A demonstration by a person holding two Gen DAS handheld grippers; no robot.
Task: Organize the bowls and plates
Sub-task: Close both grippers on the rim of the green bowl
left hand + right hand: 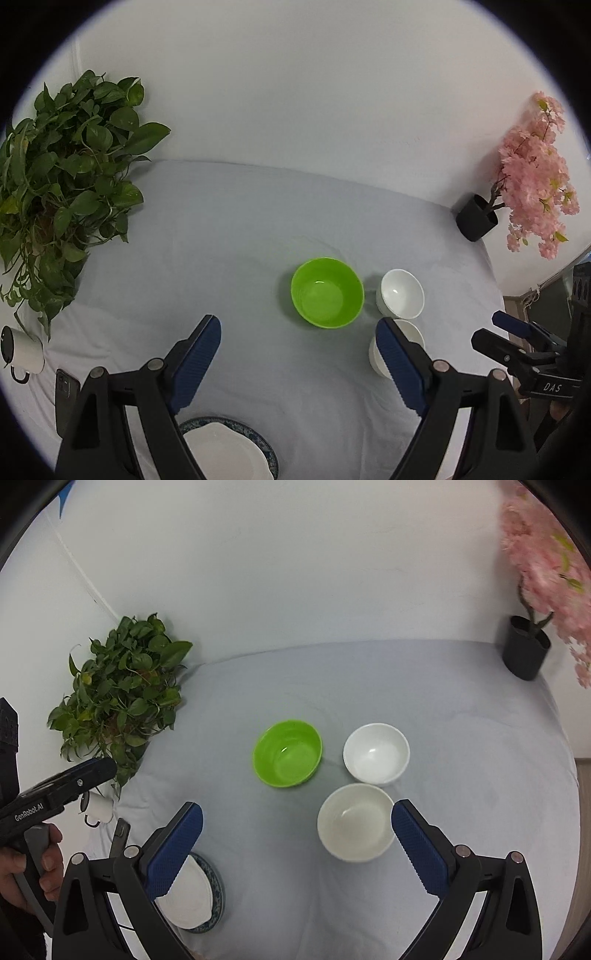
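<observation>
Nearest my left claw [295, 373], at the bottom edge of its view, sits a white plate [225, 452] stacked on a blue-rimmed plate [264, 443]; both are partly covered by my left finger and cut off by the frame. My left jaws stand wide, with nothing between them. My right-hand finger here hides part of the near white bowl [408, 330], right of centre. Just above that bowl stands the far white bowl [400, 293], and the green bowl [327, 291] sits just to its left; whether those two touch I cannot tell.

My right claw [297, 840] is likewise wide and holds nothing. In its view the near white bowl [354, 823] lies beside the right finger, fully visible, and the stacked plates show at lower left, largely hidden behind the left finger. All the dishes rest on a grey cloth [240, 240].

At the left edge of the right view, my left hand [27, 867] grips its tool, partly cut off. A leafy plant [62, 184] fills the upper left; a white mug [24, 350] and a dark phone [66, 395] lie below it, both partly obscured. A pink blossom plant [532, 173] in a black pot [476, 218] stands at upper right, blurred in the right view.
</observation>
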